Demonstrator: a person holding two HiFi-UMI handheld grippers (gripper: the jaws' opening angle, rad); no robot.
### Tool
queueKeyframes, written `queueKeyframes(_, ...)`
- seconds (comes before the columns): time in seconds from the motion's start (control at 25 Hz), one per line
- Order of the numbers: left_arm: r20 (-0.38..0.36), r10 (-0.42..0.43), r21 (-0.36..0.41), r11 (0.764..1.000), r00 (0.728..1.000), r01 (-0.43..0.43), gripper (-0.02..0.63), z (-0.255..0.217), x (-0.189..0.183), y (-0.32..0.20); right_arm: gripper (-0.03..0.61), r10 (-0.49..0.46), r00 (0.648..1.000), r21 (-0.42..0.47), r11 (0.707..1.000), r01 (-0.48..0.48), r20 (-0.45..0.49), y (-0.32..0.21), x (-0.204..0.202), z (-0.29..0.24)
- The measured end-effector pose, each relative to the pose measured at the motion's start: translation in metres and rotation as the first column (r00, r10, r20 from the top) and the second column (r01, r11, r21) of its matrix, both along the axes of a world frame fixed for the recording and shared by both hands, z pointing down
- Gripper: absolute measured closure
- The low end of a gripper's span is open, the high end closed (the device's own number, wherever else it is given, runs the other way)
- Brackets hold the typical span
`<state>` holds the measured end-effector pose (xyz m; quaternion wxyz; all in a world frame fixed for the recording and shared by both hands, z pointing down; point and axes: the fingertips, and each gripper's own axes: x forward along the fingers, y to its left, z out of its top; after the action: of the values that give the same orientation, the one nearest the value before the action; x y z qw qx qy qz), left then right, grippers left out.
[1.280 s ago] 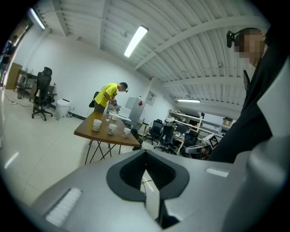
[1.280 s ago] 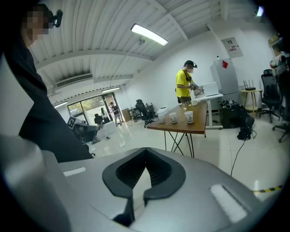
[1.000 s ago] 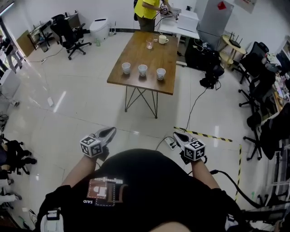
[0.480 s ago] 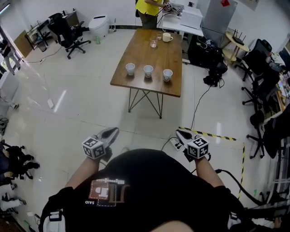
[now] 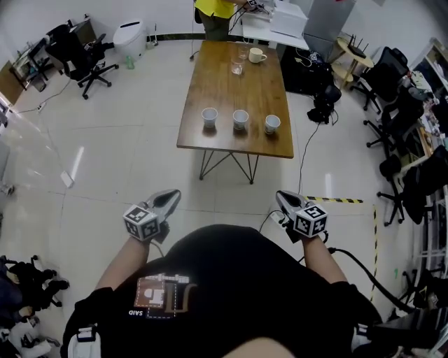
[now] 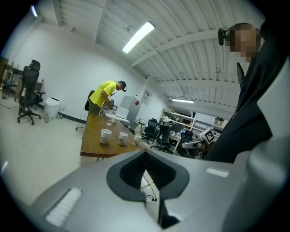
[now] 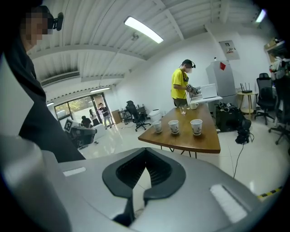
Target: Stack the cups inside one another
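Three white paper cups [image 5: 209, 117] [image 5: 240, 118] [image 5: 271, 124] stand apart in a row near the front edge of a wooden table [image 5: 231, 80], well ahead of me. They also show in the left gripper view, cups [image 6: 105, 135], and in the right gripper view, cups [image 7: 173, 126]. My left gripper [image 5: 170, 196] and right gripper [image 5: 282, 198] are held close to my body over the floor, far short of the table. Both are shut with nothing between the jaws, as seen on the left gripper [image 6: 146, 154] and the right gripper [image 7: 146, 165].
A mug [image 5: 256, 55] and a glass [image 5: 236, 67] sit at the table's far end, where a person in a yellow shirt [image 5: 213, 10] stands. Office chairs [image 5: 77, 52] [image 5: 388, 77] flank the room. Yellow-black floor tape [image 5: 336, 200] and cables lie at the right.
The table and cups have come nearer and sit lower in the head view. Both grippers travelled forward with me and stayed shut.
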<state>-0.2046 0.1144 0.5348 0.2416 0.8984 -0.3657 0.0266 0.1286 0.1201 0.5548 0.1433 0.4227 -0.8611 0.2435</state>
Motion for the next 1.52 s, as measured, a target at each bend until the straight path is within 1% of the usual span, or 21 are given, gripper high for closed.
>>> queueKeyframes(0.08, -0.004, 0.003, -0.003, 1.0, 1.0, -0.003, 0.612, 0.004, -0.009, -0.019, 0.565, -0.009, 1.0, -0.007, 1.0, 0.009, -0.019, -0.009, -0.009, 0.0)
queueKeyframes(0.2, -0.015, 0.012, -0.017, 1.0, 1.0, -0.012, 0.612, 0.012, -0.004, -0.037, 0.565, -0.005, 1.0, -0.023, 1.0, 0.004, -0.028, -0.022, -0.007, 0.004)
queueKeyframes(0.36, -0.024, 0.009, -0.045, 0.999, 1.0, -0.01, 0.612, 0.015, 0.019, -0.061, 0.565, -0.008, 1.0, -0.046, 0.999, 0.008, -0.018, -0.05, 0.007, 0.016)
queueKeyframes(0.48, -0.006, -0.006, -0.035, 0.999, 1.0, 0.006, 0.612, 0.017, 0.039, -0.081, 0.565, -0.042, 0.999, -0.052, 0.998, 0.042, 0.0, -0.081, 0.021, 0.029)
queueKeyframes(0.56, 0.014, -0.041, -0.029, 0.999, 0.999, 0.041, 0.612, 0.018, 0.047, -0.095, 0.565, -0.079, 0.997, -0.052, 0.995, 0.08, 0.013, -0.106, 0.029, 0.038)
queueKeyframes(0.68, 0.022, -0.131, -0.035, 0.991, 0.991, 0.132, 0.612, 0.01, 0.055, -0.117, 0.565, -0.174, 0.985, -0.047, 0.984, 0.173, -0.004, -0.143, 0.034, 0.042)
queueKeyframes(0.8, 0.028, -0.204, -0.039, 0.978, 0.978, 0.205, 0.612, 0.004, 0.066, -0.134, 0.565, -0.285, 0.958, -0.021, 0.959, 0.284, -0.042, -0.174, 0.039, 0.036)
queueKeyframes(0.92, 0.038, -0.242, -0.041, 0.969, 0.97, 0.243, 0.611, 0.0, 0.082, -0.15, 0.565, -0.352, 0.932, 0.004, 0.935, 0.354, -0.081, -0.201, 0.045, 0.035)
queueKeyframes(1.0, 0.049, -0.232, -0.043, 0.971, 0.972, 0.234, 0.612, 0.0, 0.094, -0.159, 0.565, -0.362, 0.927, 0.01, 0.931, 0.365, -0.101, -0.217, 0.05, 0.038)
queueKeyframes(1.12, 0.064, -0.201, -0.049, 0.978, 0.978, 0.204, 0.612, 0.003, 0.102, -0.172, 0.564, -0.348, 0.931, 0.005, 0.936, 0.351, -0.109, -0.235, 0.053, 0.044)
queueKeyframes(1.24, 0.056, -0.173, -0.059, 0.983, 0.983, 0.176, 0.612, 0.011, 0.094, -0.189, 0.564, -0.319, 0.939, -0.005, 0.947, 0.321, -0.132, -0.247, 0.048, 0.05)
queueKeyframes(1.32, 0.043, -0.141, -0.061, 0.988, 0.989, 0.143, 0.612, 0.017, 0.086, -0.202, 0.563, -0.288, 0.946, -0.012, 0.957, 0.29, -0.149, -0.254, 0.044, 0.052)
queueKeyframes(1.52, 0.019, -0.016, -0.056, 0.998, 1.0, 0.017, 0.612, 0.026, 0.064, -0.246, 0.561, -0.18, 0.959, -0.018, 0.983, 0.181, -0.218, -0.276, 0.03, 0.055)
